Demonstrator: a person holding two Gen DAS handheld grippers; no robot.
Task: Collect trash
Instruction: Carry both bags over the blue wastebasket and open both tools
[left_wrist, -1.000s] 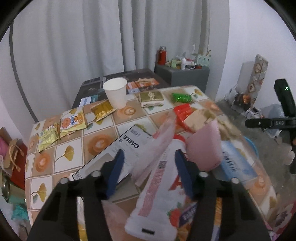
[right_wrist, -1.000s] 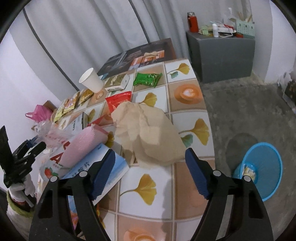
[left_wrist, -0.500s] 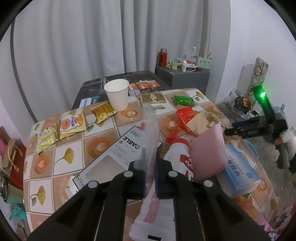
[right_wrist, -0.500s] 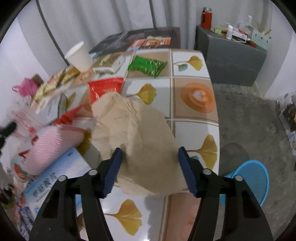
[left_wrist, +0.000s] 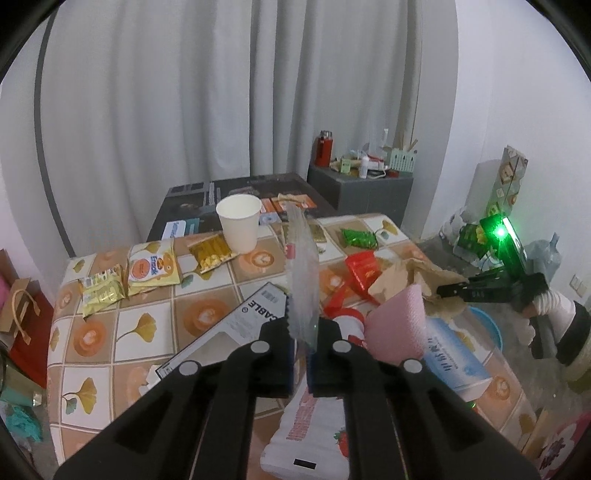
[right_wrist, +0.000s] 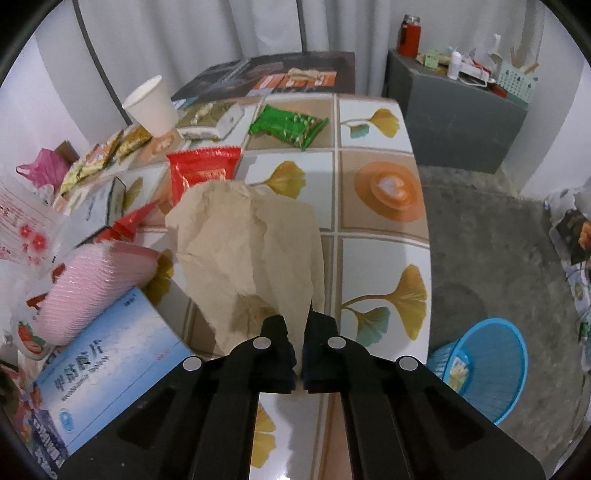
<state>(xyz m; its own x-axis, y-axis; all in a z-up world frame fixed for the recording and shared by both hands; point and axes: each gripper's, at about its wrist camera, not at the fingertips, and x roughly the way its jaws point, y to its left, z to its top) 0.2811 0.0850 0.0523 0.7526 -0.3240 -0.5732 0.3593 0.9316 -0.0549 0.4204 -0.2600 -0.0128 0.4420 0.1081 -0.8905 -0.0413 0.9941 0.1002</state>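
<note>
Left gripper (left_wrist: 300, 339) clamped on a clear plastic wrapper (left_wrist: 302, 273) lifted above the table (left_wrist: 110, 332), right gripper (right_wrist: 298, 345) pinching crumpled brown paper (right_wrist: 243, 254) near the table's right edge.

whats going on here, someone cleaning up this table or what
A person is clearing litter off a cluttered tiled table with a handheld gripper in each hand. The left gripper is shut on a clear plastic wrapper, held upright above the mess. The right gripper is shut on the near edge of a crumpled brown paper bag. A blue basket stands on the floor beside the table. Snack packets and a paper cup are on the table.
</note>
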